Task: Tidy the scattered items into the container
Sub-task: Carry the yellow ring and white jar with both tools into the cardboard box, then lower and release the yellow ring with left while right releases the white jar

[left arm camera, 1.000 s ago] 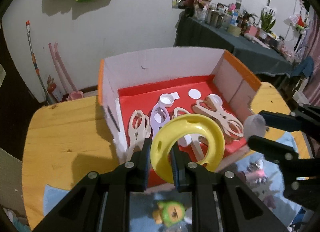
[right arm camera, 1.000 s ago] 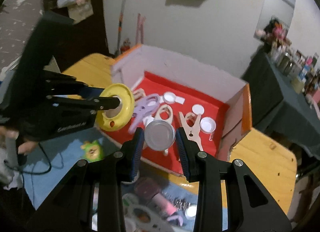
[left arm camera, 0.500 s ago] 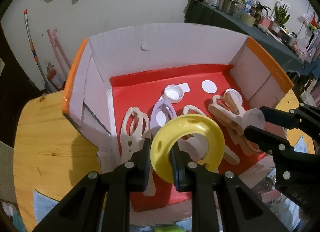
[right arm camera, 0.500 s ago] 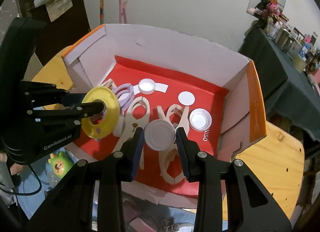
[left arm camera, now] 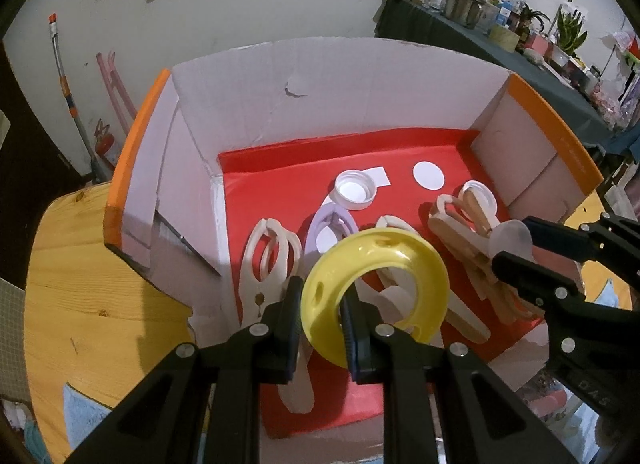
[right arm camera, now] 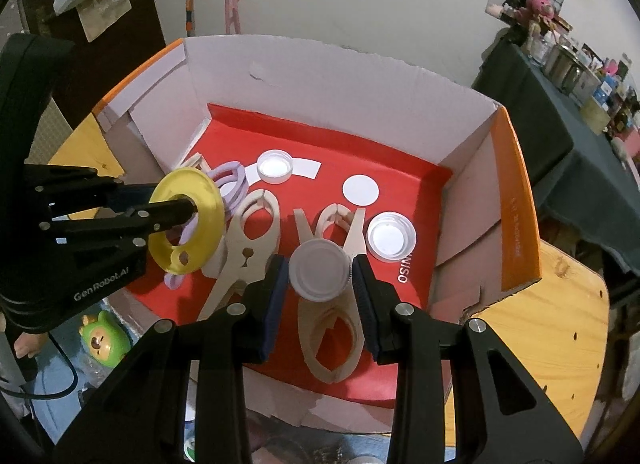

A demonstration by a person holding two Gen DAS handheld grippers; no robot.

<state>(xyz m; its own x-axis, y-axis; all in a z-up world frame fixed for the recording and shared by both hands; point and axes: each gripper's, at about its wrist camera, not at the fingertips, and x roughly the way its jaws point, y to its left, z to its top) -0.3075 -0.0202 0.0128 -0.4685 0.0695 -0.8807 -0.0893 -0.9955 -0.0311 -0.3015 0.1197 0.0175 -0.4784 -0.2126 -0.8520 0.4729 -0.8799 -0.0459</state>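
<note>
The container is a cardboard box (left arm camera: pixel 320 104) with white walls, orange rims and a red floor (right arm camera: pixel 400 168). My left gripper (left arm camera: pixel 320 316) is shut on the rim of a yellow plastic ring (left arm camera: pixel 384 260) and holds it above the box floor; the ring also shows in the right wrist view (right arm camera: pixel 208 204). My right gripper (right arm camera: pixel 320 280) is shut on a white jar lid (right arm camera: pixel 320 270), held over the box; the lid shows in the left wrist view (left arm camera: pixel 514 238). Several beige clips (right arm camera: pixel 252 240), a lilac clip (left arm camera: pixel 330 224) and white lids (right arm camera: pixel 391 240) lie in the box.
The box stands on a round wooden table (left arm camera: pixel 80 304). A green toy (right arm camera: pixel 104 338) lies on a blue cloth (left arm camera: pixel 80 412) in front of the box. A dark cluttered side table (left arm camera: pixel 500 48) stands at the back right.
Both grippers have moved forward from the box's front edge to over its red floor, carrying the ring and the lid. Both grips are unchanged.
</note>
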